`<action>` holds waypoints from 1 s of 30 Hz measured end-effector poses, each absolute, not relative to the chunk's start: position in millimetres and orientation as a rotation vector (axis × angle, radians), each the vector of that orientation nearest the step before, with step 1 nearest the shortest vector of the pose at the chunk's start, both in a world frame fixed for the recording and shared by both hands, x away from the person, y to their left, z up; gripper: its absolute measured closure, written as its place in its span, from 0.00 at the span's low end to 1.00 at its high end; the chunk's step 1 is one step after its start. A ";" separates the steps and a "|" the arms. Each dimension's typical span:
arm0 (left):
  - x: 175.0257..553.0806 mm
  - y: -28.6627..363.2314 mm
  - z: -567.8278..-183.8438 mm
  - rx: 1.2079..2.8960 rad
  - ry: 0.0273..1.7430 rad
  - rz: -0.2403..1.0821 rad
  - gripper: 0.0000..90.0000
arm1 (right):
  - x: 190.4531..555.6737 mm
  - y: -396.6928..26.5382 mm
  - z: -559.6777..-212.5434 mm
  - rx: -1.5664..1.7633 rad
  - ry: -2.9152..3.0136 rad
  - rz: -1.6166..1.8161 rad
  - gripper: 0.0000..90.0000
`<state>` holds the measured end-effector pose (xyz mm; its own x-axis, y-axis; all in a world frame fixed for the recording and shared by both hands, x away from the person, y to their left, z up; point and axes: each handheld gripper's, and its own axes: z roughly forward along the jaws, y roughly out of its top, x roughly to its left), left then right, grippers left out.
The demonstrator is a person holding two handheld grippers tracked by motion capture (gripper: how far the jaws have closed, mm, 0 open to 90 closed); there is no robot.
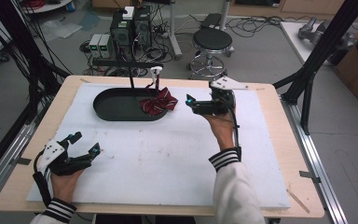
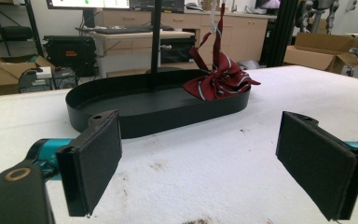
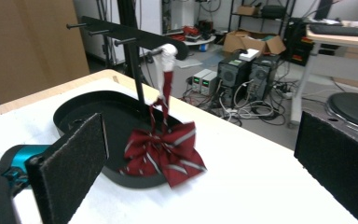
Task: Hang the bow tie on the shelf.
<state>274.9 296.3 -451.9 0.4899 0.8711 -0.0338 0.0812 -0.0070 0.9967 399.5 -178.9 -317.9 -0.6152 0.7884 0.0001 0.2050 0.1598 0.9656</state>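
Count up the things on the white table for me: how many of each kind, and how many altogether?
Dark red striped fabric bow tie, hanging from the rack's peg: 1
Black oval tray with its upright peg rack: 1
Handheld black grippers, left gripper and right gripper, jaws open: 2
Total: 4

The dark red striped bow tie point(image 1: 159, 101) hangs by its white strap from the rack's peg point(image 3: 162, 50), draping over the black tray's right rim point(image 1: 164, 113).

The bow tie point(image 3: 164, 156) is showing dark red with thin white stripes, its loop point(image 3: 167, 58) white. The tray point(image 1: 116, 106) is looking black, the mat point(image 1: 168, 154) white, both cuffs point(image 1: 225, 158) black-and-white striped.
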 end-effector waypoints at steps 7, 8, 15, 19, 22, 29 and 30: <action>274.7 296.6 -452.0 1.451 0.880 0.770 0.16 | 366.2 -221.3 -323.9 0.937 1.894 1.475 0.01; 274.8 296.5 -452.0 1.451 0.881 0.770 0.16 | 366.2 -221.3 -323.9 0.937 1.894 1.475 0.01; 275.0 295.9 -452.0 1.453 0.885 0.770 0.16 | 324.0 -257.2 -344.7 0.932 1.863 1.424 0.00; 275.0 295.9 -451.9 1.455 0.885 0.773 0.16 | 292.7 -275.3 -371.2 0.973 1.795 1.459 0.01; 274.6 295.9 -451.9 1.457 0.880 0.774 0.16 | 282.4 -280.2 -385.0 0.974 1.744 1.474 0.01; 274.5 295.8 -452.0 1.456 0.879 0.777 0.16 | 261.9 -293.3 -430.2 0.998 1.595 1.548 0.01; 274.5 295.7 -452.0 1.457 0.878 0.779 0.16 | 262.3 -293.7 -433.2 0.992 1.595 1.546 0.01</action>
<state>274.5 295.7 -452.0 0.4904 0.8710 -0.0281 0.0759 -0.0106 0.9971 262.3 -293.7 -433.2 -0.4667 0.8839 0.0294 0.0570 -0.0030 0.9984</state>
